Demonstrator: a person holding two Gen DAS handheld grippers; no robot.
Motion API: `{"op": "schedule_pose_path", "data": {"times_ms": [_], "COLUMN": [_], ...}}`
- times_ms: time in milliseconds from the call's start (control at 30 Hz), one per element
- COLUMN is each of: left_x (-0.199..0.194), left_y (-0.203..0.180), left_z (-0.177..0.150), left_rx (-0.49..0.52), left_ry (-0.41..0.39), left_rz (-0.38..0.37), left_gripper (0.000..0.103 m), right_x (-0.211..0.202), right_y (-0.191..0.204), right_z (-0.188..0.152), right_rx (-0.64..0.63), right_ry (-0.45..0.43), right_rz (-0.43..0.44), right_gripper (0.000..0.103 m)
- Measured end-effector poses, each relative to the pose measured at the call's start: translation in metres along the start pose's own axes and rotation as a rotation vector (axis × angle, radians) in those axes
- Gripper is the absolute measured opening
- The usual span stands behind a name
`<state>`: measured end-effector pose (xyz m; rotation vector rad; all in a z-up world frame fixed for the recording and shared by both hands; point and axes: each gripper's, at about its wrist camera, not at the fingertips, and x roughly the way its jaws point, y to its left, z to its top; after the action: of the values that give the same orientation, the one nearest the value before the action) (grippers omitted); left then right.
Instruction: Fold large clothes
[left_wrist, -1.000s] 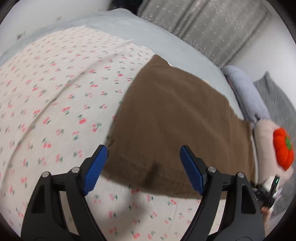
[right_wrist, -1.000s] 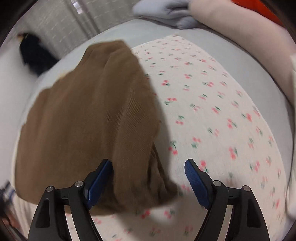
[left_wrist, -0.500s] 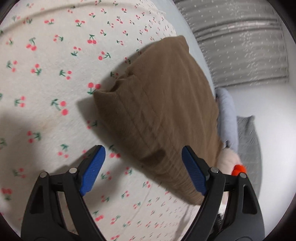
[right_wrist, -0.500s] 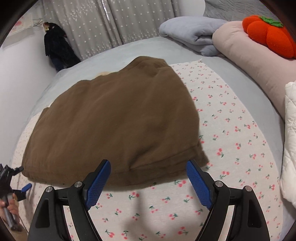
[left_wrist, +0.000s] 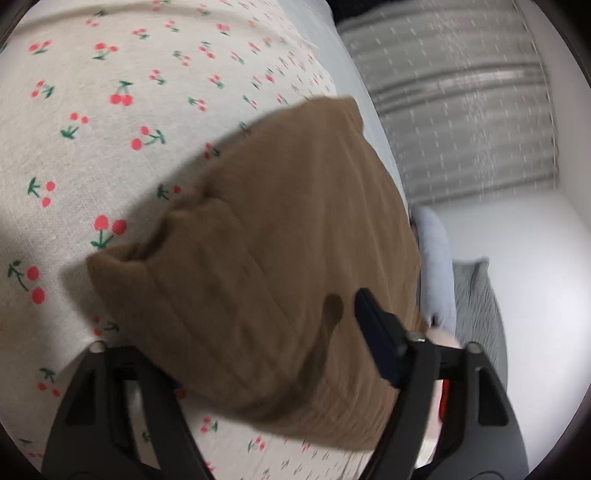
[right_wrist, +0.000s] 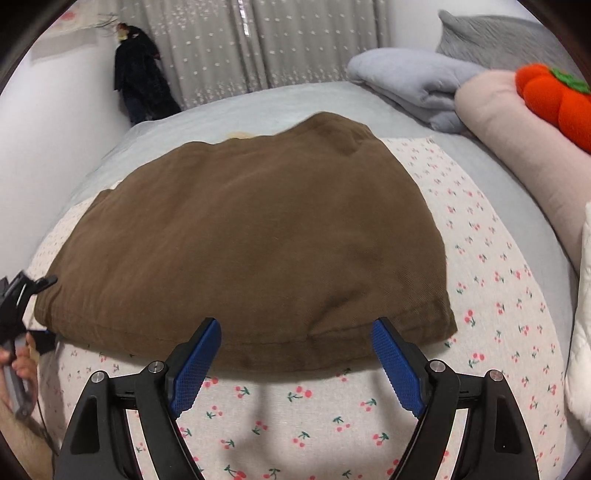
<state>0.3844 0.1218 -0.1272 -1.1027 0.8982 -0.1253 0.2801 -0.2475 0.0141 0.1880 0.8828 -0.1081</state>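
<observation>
Bed (right_wrist: 258, 107): covered by a grey sheet; a cherry-print cloth (right_wrist: 491, 266) lies spread on top.
Brown garment (right_wrist: 258, 236): folded into a broad, thick, roughly trapezoid pad; lies flat on the cherry-print cloth, with its far edge over the grey sheet. Fabric is plain brown with a fine rib; a stitched hem runs along the near edge.
Bedding at head end: grey blanket (right_wrist: 413, 85), pink bolster (right_wrist: 517, 147), orange plush (right_wrist: 554, 99), well apart from the garment.
Left gripper (left_wrist: 266, 354): fingers closing, straddling the garment's near-left corner; one finger (left_wrist: 373, 332) rests on top of the fabric, the other is hidden beneath it. Whether the pads press yet cannot be told.
Right gripper (right_wrist: 295, 365): fingers wide apart, empty, just short of the hem.
</observation>
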Motion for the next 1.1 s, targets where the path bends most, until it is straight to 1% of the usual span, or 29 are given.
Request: {"op": "schedule_pose_path", "data": {"times_ms": [33,67,133,167,200,233,300,367,433,533,600,733,800,833,900,933,1000,1100], "left_x": [0.001,0.002,0.003,0.002,-0.001,-0.005,-0.013,-0.021,-0.028,-0.037,-0.037,-0.036,-0.033,-0.028,-0.020,-0.012,-0.002,0.020], "left_y": [0.002,0.004,0.004,0.002,-0.003,-0.013,-0.038,-0.064,-0.092,-0.123,-0.149,-0.200,-0.221,-0.236,-0.255,-0.266,-0.277,-0.289], "left_z": [0.000,0.001,0.001,0.001,-0.001,-0.004,-0.010,-0.016,-0.023,-0.034,-0.044,-0.076,-0.092,-0.104,-0.121,-0.135,-0.153,-0.184], "left_rx": [-0.013,-0.027,-0.043,-0.041,-0.024,0.019,0.119,0.206,0.287,0.392,0.474,0.657,0.744,0.801,0.874,0.925,0.987,1.082], "left_ry": [-0.012,-0.027,-0.046,-0.056,-0.070,-0.095,-0.151,-0.203,-0.241,-0.281,-0.299,-0.331,-0.333,-0.325,-0.306,-0.288,-0.261,-0.195], "left_rz": [0.009,0.008,0.012,0.016,0.023,0.040,0.079,0.091,0.080,0.069,0.061,0.039,0.024,0.011,-0.003,-0.013,-0.021,-0.026], "left_gripper": [0.055,0.052,0.040,0.037,0.030,0.026,0.024,0.023,0.022,0.021,0.021,0.021,0.021,0.021,0.021,0.021,0.021,0.021], "right_x": [-0.002,-0.004,-0.008,-0.010,-0.011,-0.012,-0.013,-0.012,-0.012,-0.012,-0.012,-0.014,-0.015,-0.016,-0.015,-0.015,-0.016,-0.018], "right_y": [0.004,0.007,0.013,0.016,0.020,0.022,0.029,0.033,0.036,0.038,0.039,0.035,0.026,0.021,0.006,-0.001,-0.018,-0.041], "right_z": [0.000,0.000,0.000,0.000,0.000,-0.001,-0.003,-0.003,-0.004,-0.004,-0.004,-0.001,0.002,0.003,0.007,0.009,0.013,0.015], "right_rx": [-0.025,-0.042,-0.078,-0.095,-0.114,-0.130,-0.170,-0.191,-0.195,-0.195,-0.194,-0.170,-0.133,-0.113,-0.058,-0.033,0.021,0.087], "right_ry": [-0.015,-0.024,-0.051,-0.065,-0.076,-0.083,-0.097,-0.102,-0.105,-0.105,-0.102,-0.108,-0.108,-0.107,-0.108,-0.109,-0.113,-0.117], "right_rz": [0.000,0.004,0.019,0.028,0.038,0.045,0.067,0.090,0.122,0.178,0.191,0.194,0.200,0.201,0.197,0.194,0.185,0.166], "right_gripper": [0.085,0.085,0.085,0.085,0.085,0.085,0.085,0.085,0.085,0.085,0.085,0.085,0.085,0.085,0.085,0.085,0.085,0.085]}}
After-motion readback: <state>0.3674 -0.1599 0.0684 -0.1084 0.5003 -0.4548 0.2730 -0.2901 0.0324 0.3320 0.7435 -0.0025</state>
